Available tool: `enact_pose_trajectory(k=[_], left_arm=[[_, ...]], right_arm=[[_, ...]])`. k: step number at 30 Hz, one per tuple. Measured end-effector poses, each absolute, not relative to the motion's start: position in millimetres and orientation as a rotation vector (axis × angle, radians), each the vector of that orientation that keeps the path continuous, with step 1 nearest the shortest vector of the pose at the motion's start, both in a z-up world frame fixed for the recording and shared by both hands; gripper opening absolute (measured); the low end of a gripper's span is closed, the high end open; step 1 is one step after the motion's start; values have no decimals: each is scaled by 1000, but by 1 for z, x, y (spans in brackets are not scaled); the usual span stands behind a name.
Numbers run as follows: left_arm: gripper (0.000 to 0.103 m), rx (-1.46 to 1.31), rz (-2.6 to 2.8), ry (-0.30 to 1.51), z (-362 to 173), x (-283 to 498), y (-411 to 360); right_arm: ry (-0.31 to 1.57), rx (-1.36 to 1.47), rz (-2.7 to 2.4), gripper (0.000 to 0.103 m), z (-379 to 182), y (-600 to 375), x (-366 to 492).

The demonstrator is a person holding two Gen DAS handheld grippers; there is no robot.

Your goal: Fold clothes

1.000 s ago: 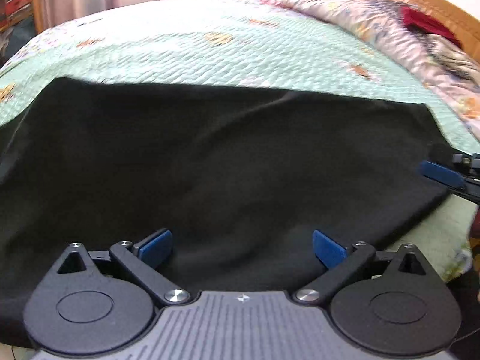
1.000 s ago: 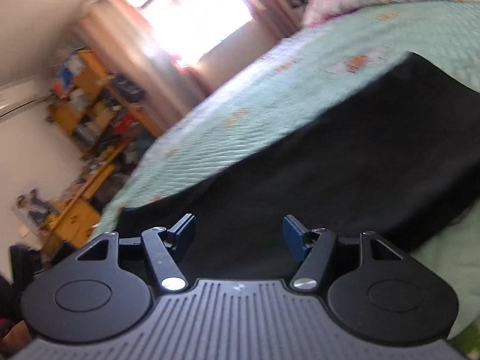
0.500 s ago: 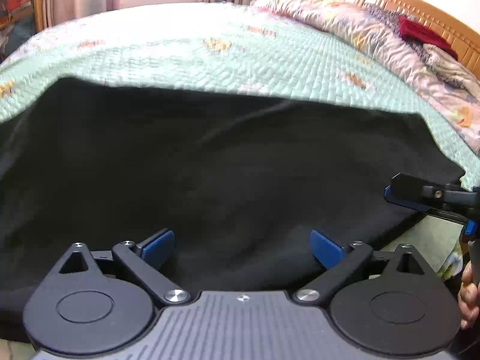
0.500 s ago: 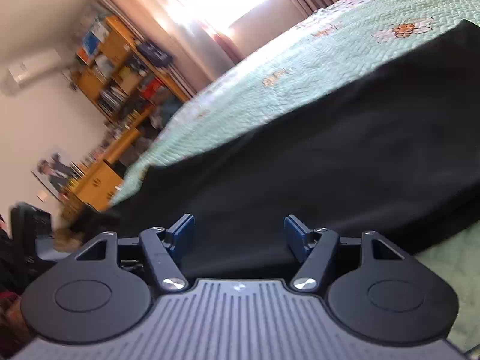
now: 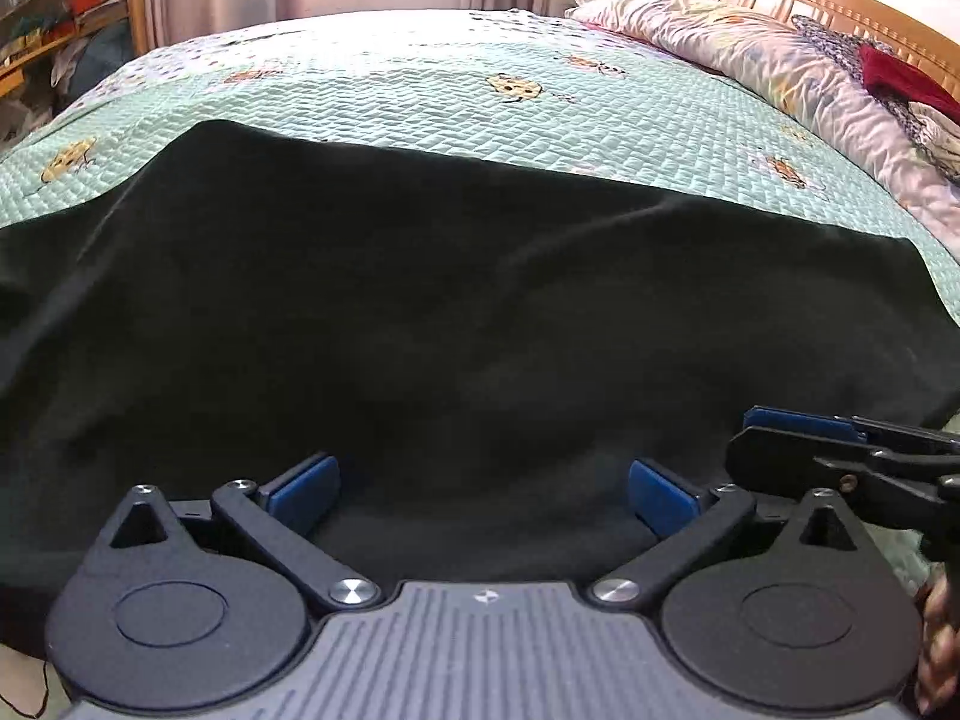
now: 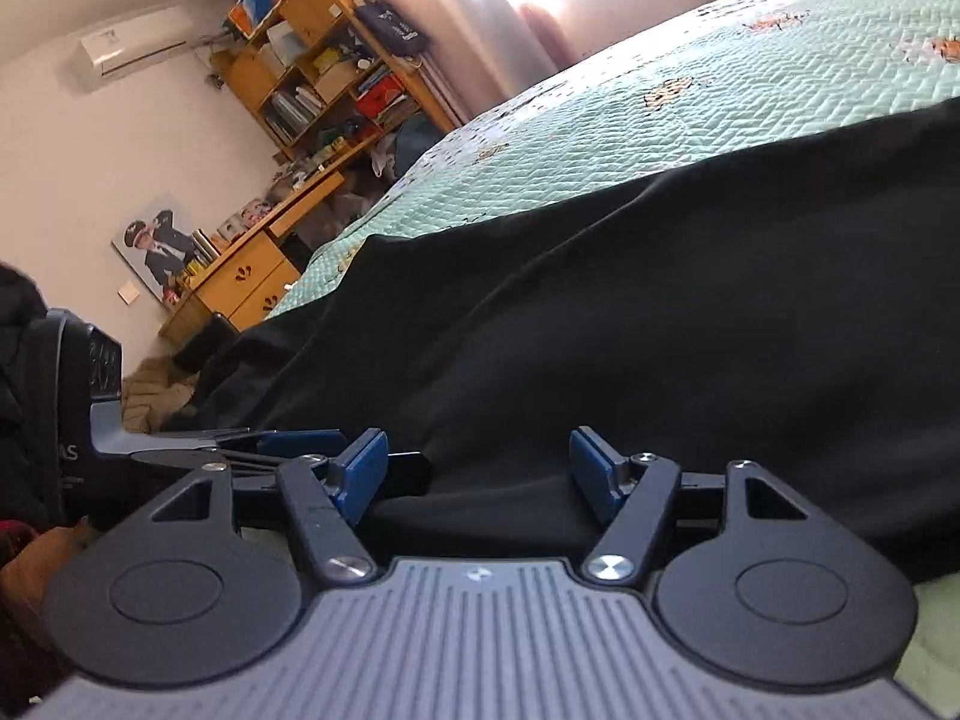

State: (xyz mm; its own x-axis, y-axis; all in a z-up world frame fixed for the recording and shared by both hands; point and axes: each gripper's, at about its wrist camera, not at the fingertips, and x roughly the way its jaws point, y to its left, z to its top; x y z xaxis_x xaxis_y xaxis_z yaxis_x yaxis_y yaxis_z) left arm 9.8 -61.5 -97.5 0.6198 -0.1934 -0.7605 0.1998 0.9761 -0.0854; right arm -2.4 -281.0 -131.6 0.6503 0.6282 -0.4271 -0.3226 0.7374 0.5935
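Closing in from the right, the right gripper (image 5: 798,438) now sits beside the left gripper (image 5: 483,495).
Both sets of fingers spread wide over the black garment (image 5: 450,312) on the bed (image 5: 420,96); contact unclear.

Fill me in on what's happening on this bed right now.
A person holds a two-finger gripper in each hand over a black garment spread flat on a green quilted bedspread. The left gripper and the right gripper both sit at the garment's near edge, jaws open, with cloth between the fingers but not pinched. The two grippers are side by side. No fold shows yet; the garment lies mostly flat with slight wrinkles.
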Motion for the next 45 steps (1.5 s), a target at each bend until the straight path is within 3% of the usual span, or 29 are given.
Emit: enact_pose_trajectory(k=[13, 17, 18, 27, 33, 40, 45], left_arm=[[97, -82, -170, 799, -62, 18, -36], [98, -123, -85, 903, -88, 29, -17], [102, -107, -91, 898, -90, 28, -19], [99, -159, -92, 896, -83, 25, -12], [99, -80, -185, 797, -59, 17, -41], [102, -42, -230, 872, -95, 18, -55], [102, -1, -235, 881, -96, 18, -60]], right_arm=[[515, 761, 414, 69, -120, -360, -36], [453, 792, 317, 69, -117, -391, -51], [436, 804, 289, 69, -118, -399, -56], [349, 923, -2, 72, -138, -474, -104], [297, 1020, -54, 72, -149, -502, -104], [292, 1022, -13, 72, -153, -505, -82], [292, 1037, -24, 64, -158, -509, -90]])
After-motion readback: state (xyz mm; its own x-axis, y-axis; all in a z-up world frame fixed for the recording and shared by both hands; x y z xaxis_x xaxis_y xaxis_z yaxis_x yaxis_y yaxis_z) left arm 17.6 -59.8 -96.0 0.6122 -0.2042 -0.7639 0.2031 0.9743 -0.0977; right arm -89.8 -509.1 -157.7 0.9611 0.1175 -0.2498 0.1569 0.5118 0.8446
